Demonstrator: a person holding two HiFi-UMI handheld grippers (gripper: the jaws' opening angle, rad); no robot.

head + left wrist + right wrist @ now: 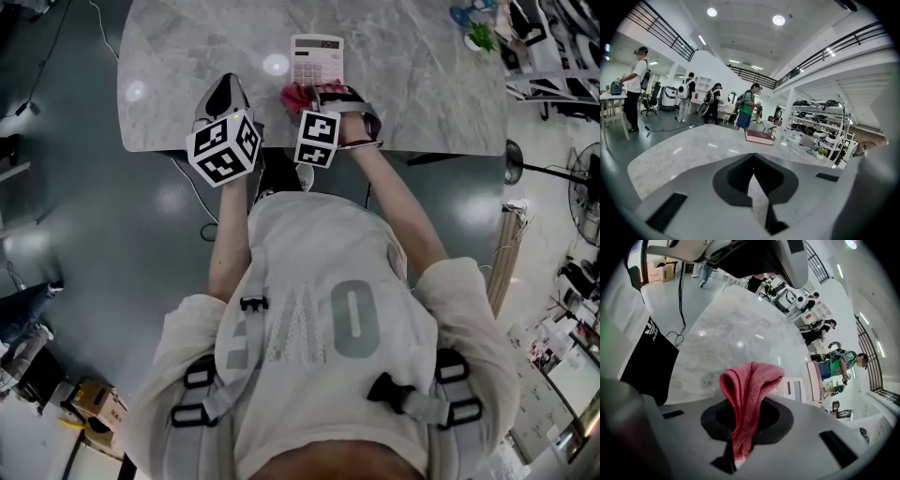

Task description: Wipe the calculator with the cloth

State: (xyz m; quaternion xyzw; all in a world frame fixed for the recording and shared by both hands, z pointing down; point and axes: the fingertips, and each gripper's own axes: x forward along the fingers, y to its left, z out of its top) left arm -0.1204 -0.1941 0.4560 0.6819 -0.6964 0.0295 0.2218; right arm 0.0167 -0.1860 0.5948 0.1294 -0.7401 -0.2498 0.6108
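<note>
From the head view, the calculator lies flat on the marble tabletop, about midway along the near edge and set back from it. My right tool sits just on the near side of it, with the pink cloth bunched at its tip, right against the calculator's near-left corner. I cannot tell from here whether cloth and keys touch. My left tool hangs over the tabletop to the left of the calculator, near the same edge, apart from both.

In the left gripper view, the left tool is clenched, its jaws meeting with nothing between them. Ahead and slightly right the calculator shows edge-on, well out on the tabletop. This view alone takes in the people standing on the floor beyond and a small potted plant by the right-hand edge.

In the right gripper view, the right tool is grasping the cloth, a folded loop of it standing up out of the jaws. The calculator lies just beyond and to the right, its white keys partly hidden behind the cloth. Only here is the grip itself plain.
</note>
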